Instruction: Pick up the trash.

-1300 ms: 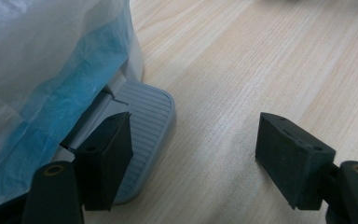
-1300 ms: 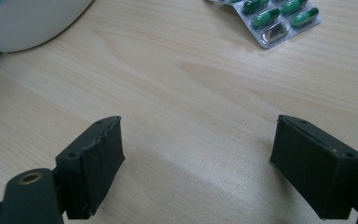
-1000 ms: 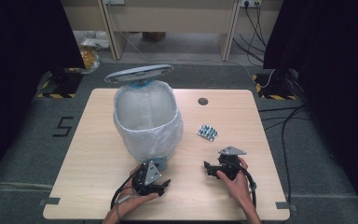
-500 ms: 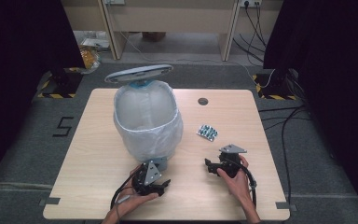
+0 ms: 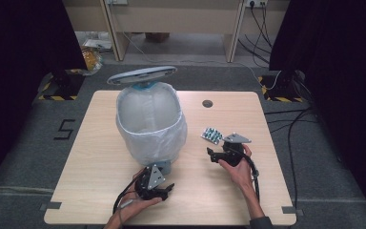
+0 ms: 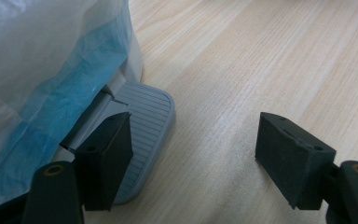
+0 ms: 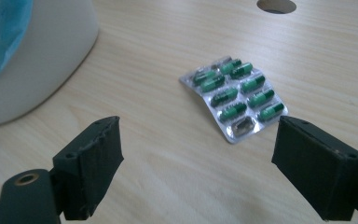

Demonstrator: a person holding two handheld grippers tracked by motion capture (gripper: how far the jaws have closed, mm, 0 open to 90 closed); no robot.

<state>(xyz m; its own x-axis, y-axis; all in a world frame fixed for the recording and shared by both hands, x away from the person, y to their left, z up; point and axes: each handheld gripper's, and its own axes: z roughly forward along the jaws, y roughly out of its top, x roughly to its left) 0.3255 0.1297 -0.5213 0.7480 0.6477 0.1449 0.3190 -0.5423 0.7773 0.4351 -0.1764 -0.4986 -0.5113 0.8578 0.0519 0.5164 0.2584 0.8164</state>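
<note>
Table (image 5: pixel 100 157) of pale wood carries a pedal bin (image 5: pixel 150 126) lined with a white bag, its grey lid (image 5: pixel 142 75) standing raised at the far side. Near the front edge the left gripper (image 5: pixel 164 191) sits in the person's left hand, just in front of the bin's base, while the right gripper (image 5: pixel 213 155) lies to the right, held in the right hand, with a blister pack (image 5: pixel 211 135) of green capsules just beyond it on the wood. In the left gripper view the jaws stand wide apart with nothing between them; the left jaw sits over the ribbed grey pedal (image 6: pixel 147 126) that juts from under the bag's (image 6: pixel 42 70) white and blue folds. In the right gripper view the jaws are likewise spread and empty, low over the table; the blister pack (image 7: pixel 235 98) lies flat ahead of them, toward the right jaw, one pocket at its near end empty, and a round hole (image 7: pixel 275 5) in the tabletop beyond.
</note>
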